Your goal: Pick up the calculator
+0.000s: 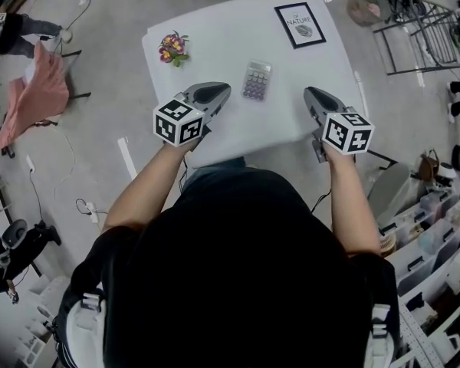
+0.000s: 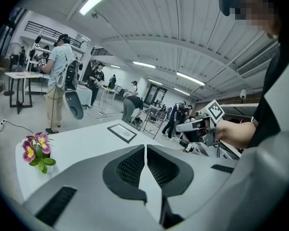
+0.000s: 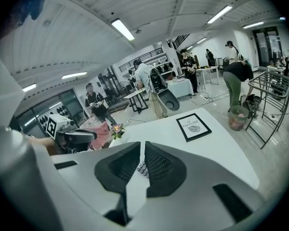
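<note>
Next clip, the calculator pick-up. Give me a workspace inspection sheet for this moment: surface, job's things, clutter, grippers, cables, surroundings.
Surface: white table, mostly bare.
Job's things: calculator lies flat mid-table, untouched, just beyond the two grippers.
Clutter: flower posy near the far left corner and framed print near the far right corner, both apart from the calculator.
Grippers: left gripper jaws together, empty. Right gripper jaws a narrow gap apart, empty, with the calculator's keys showing through the gap. Both are over the table's near part.
Cables: loose cables lie left of the table; none seen on it.
Surroundings: pink cloth at left, wire rack at right, people at other tables.
</note>
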